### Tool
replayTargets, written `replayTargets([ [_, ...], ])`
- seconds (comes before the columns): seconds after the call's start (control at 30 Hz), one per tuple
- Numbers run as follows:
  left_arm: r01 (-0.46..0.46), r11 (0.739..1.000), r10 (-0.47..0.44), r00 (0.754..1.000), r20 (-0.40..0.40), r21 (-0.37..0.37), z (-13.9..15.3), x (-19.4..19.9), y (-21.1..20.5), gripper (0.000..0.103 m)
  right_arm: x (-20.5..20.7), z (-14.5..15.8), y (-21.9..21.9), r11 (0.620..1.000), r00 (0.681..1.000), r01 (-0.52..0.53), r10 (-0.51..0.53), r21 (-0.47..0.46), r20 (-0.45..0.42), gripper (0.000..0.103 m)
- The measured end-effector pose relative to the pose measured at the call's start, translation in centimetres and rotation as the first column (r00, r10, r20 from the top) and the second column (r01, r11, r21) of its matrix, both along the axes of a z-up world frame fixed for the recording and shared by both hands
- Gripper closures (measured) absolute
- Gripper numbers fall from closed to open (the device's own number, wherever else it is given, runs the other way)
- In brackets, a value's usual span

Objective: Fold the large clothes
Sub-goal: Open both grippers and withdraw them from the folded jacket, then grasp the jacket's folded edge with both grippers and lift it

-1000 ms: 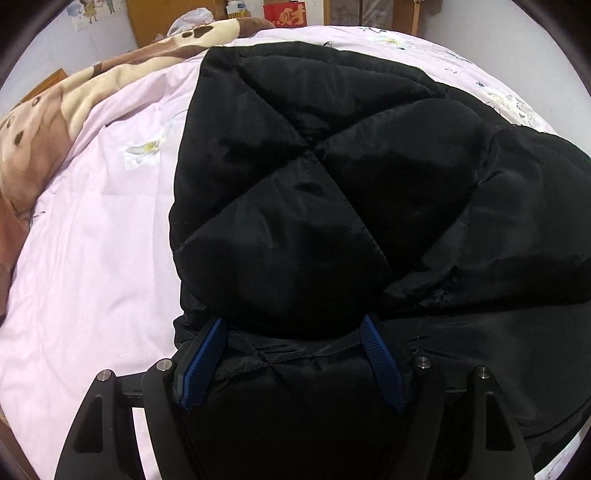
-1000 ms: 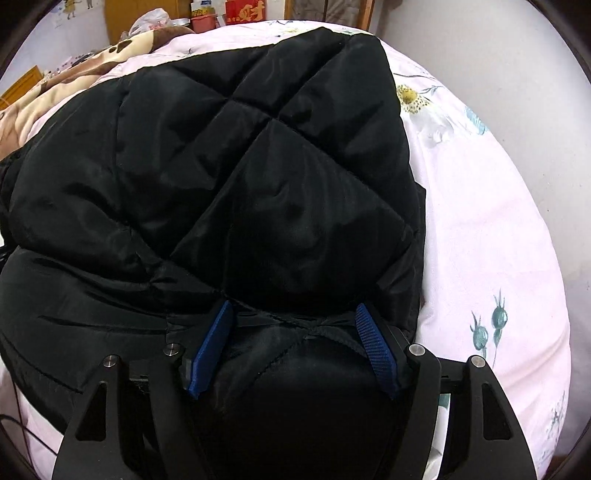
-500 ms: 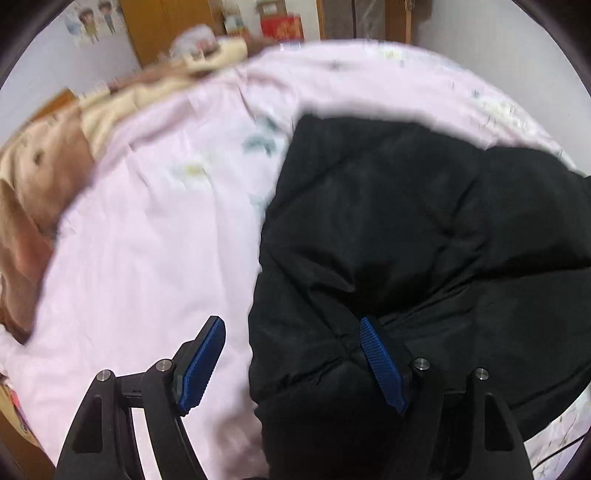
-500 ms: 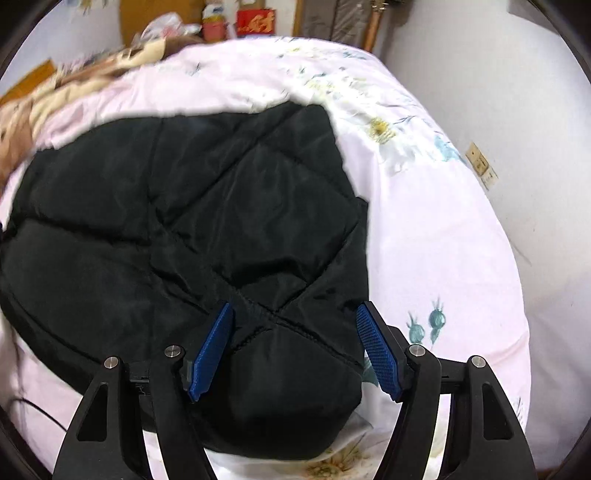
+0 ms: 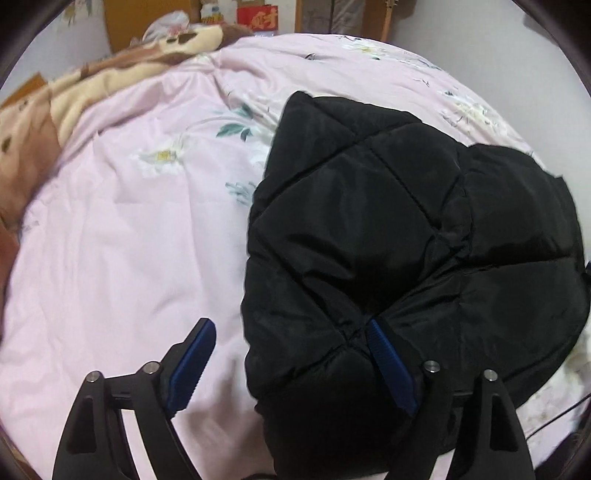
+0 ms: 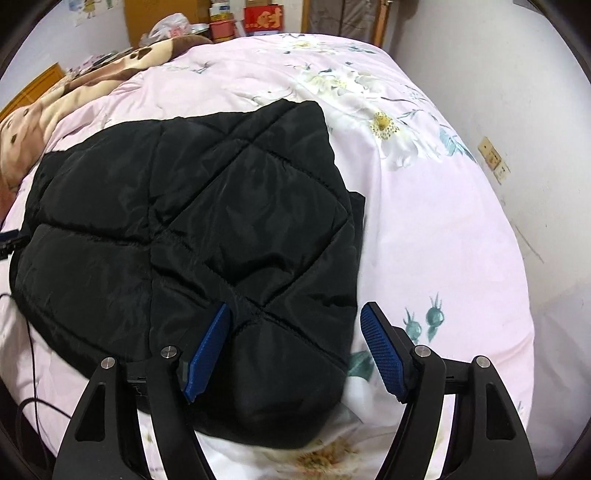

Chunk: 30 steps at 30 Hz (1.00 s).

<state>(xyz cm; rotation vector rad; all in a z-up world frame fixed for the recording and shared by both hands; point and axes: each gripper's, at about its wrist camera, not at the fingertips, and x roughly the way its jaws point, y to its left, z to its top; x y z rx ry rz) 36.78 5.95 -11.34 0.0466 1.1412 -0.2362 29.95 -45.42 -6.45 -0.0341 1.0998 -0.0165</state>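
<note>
A pink floral duvet [image 5: 122, 236] covers the whole bed and fills most of both views. At its far left edge lies a brown and cream plush blanket [image 5: 74, 92], bunched along the side. On the duvet rests a folded black quilted puffer jacket [image 5: 369, 229], its diamond stitching facing up; in the left wrist view it lies on the right half of the bed, in the right wrist view [image 6: 192, 229] it sits left of centre, with bare duvet to its right. Beyond the bed's far end stand a wooden cabinet [image 6: 155, 14] and a red box [image 6: 264, 18]. A wall socket [image 6: 493, 158] shows on the right wall.

The left gripper [image 5: 291, 369] hangs over the jacket's near left edge, jaws opening wide: its right pad is against the fabric, its left pad over bare duvet, nothing pinched. The right gripper [image 6: 295, 350] hangs over the jacket's near right corner, jaws opening too; the corner lies between the pads, the right pad clear of it, so nothing is held
</note>
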Motion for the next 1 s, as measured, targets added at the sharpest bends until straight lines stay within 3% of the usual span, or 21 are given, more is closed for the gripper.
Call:
replayTargets([
  [0.07,-0.005,0.999,0.004,1.0,-0.02,-0.035,-0.1,0.3,1.1,0.015,-2.7,0.4,0.6,1.0,1.0,-0.002,0.002,0.025,0.0,0.027],
  [0.3,0.037,0.997,-0.043,0.994,-0.096,-0.064,-1.5,1.6,1.1,0.008,-2.9,-1.5,-1.3,0.99,0.998,0.015,-0.007,0.139,-0.055,0.023],
  [0.37,0.04,0.997,-0.048,0.992,-0.117,-0.072,-2.4,2.6,0.9,0.0,-2.5,-2.5,-1.4,0.983,0.997,0.025,-0.011,0.183,-0.074,0.017],
  [0.43,0.029,0.994,-0.043,0.989,-0.144,-0.102,-3.5,4.1,0.8,0.0,-1.6,-3.8,-2.0,0.972,0.995,0.052,-0.03,0.23,-0.096,0.003],
  [0.47,0.029,0.994,-0.046,0.987,-0.152,-0.108,-3.8,4.0,0.8,0.0,-1.0,-4.4,-1.9,0.97,0.994,0.054,-0.03,0.235,-0.103,0.001],
  [0.63,0.053,0.993,-0.071,0.982,-0.177,-0.104,-5.3,5.1,-0.5,0.0,0.9,-6.5,-1.4,0.946,0.99,0.022,0.024,0.324,-0.136,0.001],
  [0.77,0.049,0.994,-0.07,0.975,-0.211,-0.1,-5.9,5.6,-0.9,0.0,1.6,-7.3,-0.7,0.941,0.989,0.007,0.044,0.34,-0.144,0.001],
  [0.8,0.049,0.995,-0.067,0.975,-0.213,-0.092,-5.8,5.6,-1.1,0.0,1.7,-7.4,-0.6,0.939,0.988,0.01,0.045,0.343,-0.15,0.002],
  [0.87,0.071,0.992,-0.091,0.974,-0.206,-0.101,-5.4,5.6,-1.7,0.017,1.8,-7.1,-0.5,0.936,0.986,0.006,0.053,0.352,-0.159,0.014],
  [1.0,0.091,0.995,-0.097,0.979,-0.178,-0.045,-4.5,5.2,-3.1,0.03,1.4,-5.7,0.8,0.951,0.986,-0.044,0.09,0.306,-0.139,0.035],
])
